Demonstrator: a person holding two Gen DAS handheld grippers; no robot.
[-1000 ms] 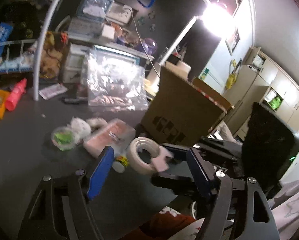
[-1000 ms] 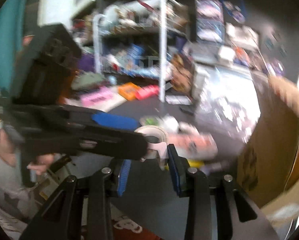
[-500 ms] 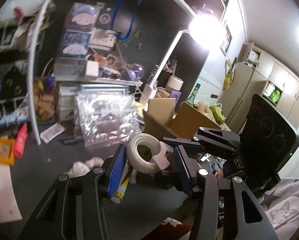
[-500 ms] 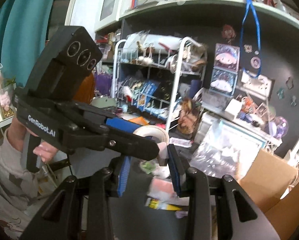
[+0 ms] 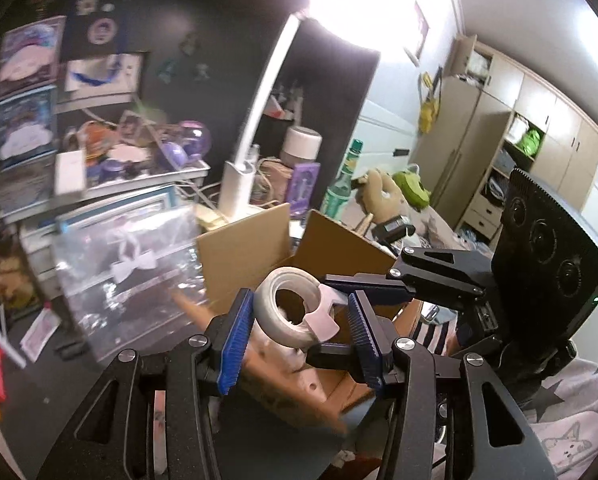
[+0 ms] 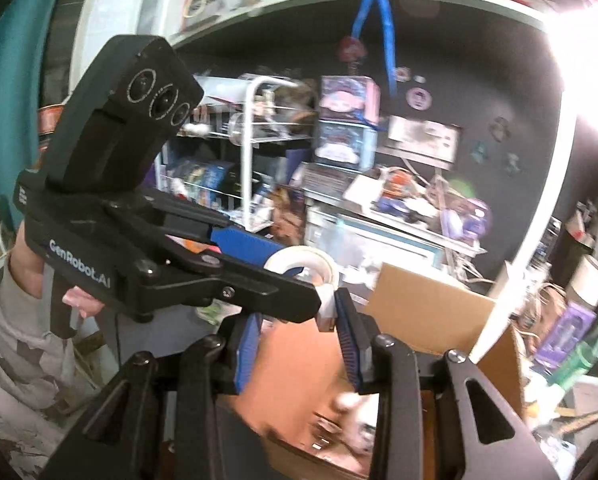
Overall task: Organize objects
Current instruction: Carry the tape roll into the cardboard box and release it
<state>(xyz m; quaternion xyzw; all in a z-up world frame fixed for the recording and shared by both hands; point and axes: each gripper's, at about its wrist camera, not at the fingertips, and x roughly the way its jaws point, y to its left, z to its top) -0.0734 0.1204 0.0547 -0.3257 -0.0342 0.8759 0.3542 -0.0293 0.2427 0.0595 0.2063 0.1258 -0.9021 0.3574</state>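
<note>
From the left wrist camera, one tape roll (image 5: 289, 306) with a white dispenser tab is sitting mid-frame, and the left gripper (image 5: 299, 340) is pinching it between two blue fingers (image 5: 235, 342). The right gripper (image 5: 379, 292) is reaching in from the right, closing on the tab. One open cardboard box (image 5: 259, 240) is lying directly beneath, a clear plastic bag (image 5: 131, 276) leaning at left.

From the right wrist camera, the same single tape roll (image 6: 305, 264) is hovering centre-frame above the cardboard box (image 6: 427, 312). The left gripper (image 6: 235, 268) is crossing from the left, hiding much of it. The right gripper (image 6: 299, 340) is nipping the tab against its right-hand finger, the other finger standing apart.
</note>
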